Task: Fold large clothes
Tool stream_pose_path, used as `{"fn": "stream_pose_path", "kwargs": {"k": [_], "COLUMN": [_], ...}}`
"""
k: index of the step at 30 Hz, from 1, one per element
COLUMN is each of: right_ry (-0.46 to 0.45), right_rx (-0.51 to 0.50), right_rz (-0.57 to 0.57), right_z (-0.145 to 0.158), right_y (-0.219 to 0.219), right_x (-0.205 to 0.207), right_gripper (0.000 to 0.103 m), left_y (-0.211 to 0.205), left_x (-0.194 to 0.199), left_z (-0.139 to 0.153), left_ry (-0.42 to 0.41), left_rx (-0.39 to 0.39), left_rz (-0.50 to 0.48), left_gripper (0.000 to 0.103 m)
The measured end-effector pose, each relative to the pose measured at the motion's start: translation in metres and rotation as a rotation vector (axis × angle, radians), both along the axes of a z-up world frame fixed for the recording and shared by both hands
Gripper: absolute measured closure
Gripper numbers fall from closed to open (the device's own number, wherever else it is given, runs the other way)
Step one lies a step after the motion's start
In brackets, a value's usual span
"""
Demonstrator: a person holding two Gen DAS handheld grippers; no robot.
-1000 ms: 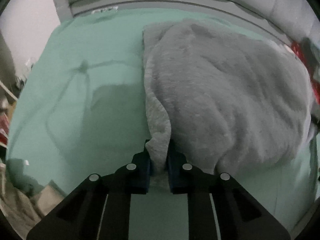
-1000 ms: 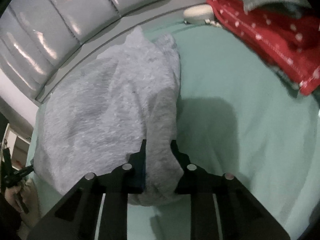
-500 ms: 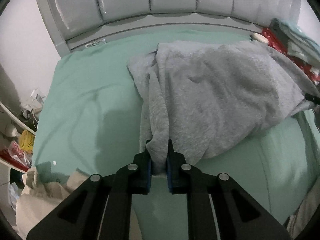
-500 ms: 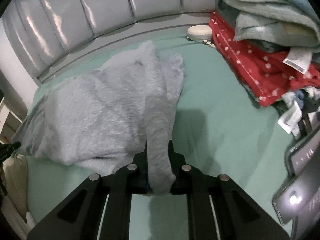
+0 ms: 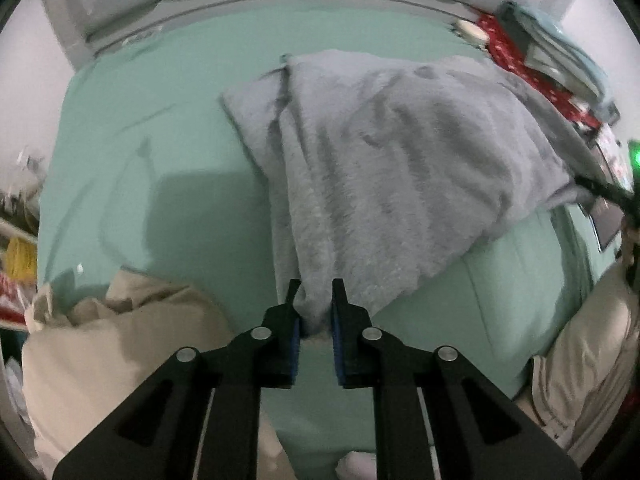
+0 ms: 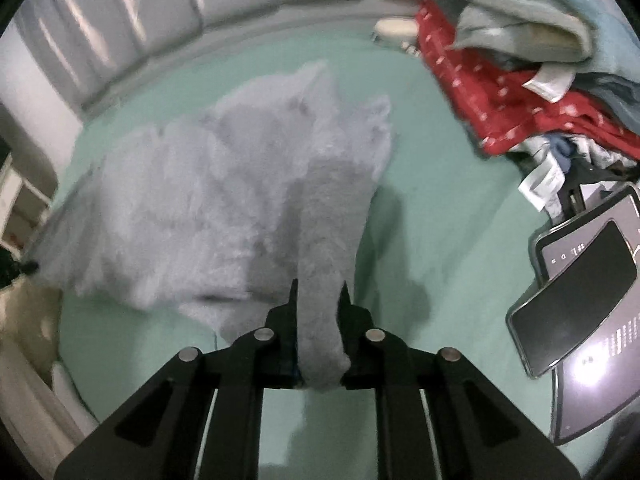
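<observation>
A large grey fleece garment [image 5: 400, 168] is stretched above the mint-green bed [image 5: 160, 128], its far part resting on the sheet. My left gripper [image 5: 314, 300] is shut on its near left corner. My right gripper [image 6: 318, 300] is shut on the other near corner, with a fold of grey fleece [image 6: 320, 320] hanging through the jaws. The garment also fills the middle of the right wrist view [image 6: 224, 208]. The right gripper shows at the right edge of the left wrist view [image 5: 600, 188], holding the cloth taut.
A grey padded headboard [image 6: 160, 12] runs along the far side. A pile of red and teal clothes [image 6: 520, 80] and a tablet [image 6: 580, 292] lie on the right of the bed. Beige fabric [image 5: 120, 340] lies near the left front edge.
Both grippers have pulled back and up with the garment's corners. The fleece has lifted and stretched out between them, and more of the bed and headboard has come into view.
</observation>
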State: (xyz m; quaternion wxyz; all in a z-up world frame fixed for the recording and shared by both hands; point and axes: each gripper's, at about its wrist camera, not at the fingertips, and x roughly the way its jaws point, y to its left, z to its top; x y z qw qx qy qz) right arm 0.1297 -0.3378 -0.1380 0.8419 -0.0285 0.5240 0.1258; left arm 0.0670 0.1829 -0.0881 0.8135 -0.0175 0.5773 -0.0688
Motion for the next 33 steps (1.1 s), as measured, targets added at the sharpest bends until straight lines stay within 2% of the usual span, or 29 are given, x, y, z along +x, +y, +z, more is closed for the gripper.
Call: {"fn": "stream_pose_path", "kwargs": {"k": [3,5,7,9,10,13,17,20,23,25,33], "right_ry": [-0.001,0.004,-0.027,-0.062,-0.077,-0.111,-0.163,-0.201,-0.232,-0.244,-0.361], "right_rx": [-0.031,-0.033,-0.035,-0.036,-0.038,-0.070,-0.130,-0.153,-0.199,-0.200,-0.064], "right_rz": [-0.012,-0.029,-0.054,-0.067,-0.072,-0.070,-0.047,-0.031,-0.025,-0.033,0.018], "right_z": [-0.004,-0.005,-0.001,0.003,0.004,0.003,0.002,0.000,-0.003,-0.004,0.017], "right_y": [0.000,-0.003,-0.008,-0.011,-0.011,-0.004,0.015,0.026,0.033,0.035,0.039], "right_x": [0.003,0.004,0.004,0.003,0.002,0.007,0.016,0.023,0.033,0.043,0.103], "right_gripper": [0.087,0.078,0.045,0.027,0.025,0.025,0.025,0.025,0.025,0.025,0.025], "left_y": [0.004,0.010,0.020,0.033,0.039,0.049,0.045,0.037,0.031,0.026,0.012], "left_x": [0.001,-0.001,-0.005,-0.008,-0.007,0.011,0.043,0.066,0.092,0.104,0.148], "left_z": [0.009,0.017,0.029,0.041,0.045,0.049,0.043,0.027,0.004,-0.004,-0.035], "left_ry": [-0.040,-0.076,-0.118,-0.173,-0.196,-0.253,-0.349,-0.426,-0.394,-0.375,-0.290], "left_rx": [0.002,0.007,-0.010,-0.056,-0.064,-0.080,-0.131,-0.163,-0.212,-0.200,-0.149], "left_rz": [0.028,0.074,0.145,0.218,0.250,0.319,0.329,0.343,0.328,0.309,0.221], "left_gripper": [0.085,0.084,0.082,0.079,0.078,0.077,0.066,0.065,0.065,0.065,0.064]}}
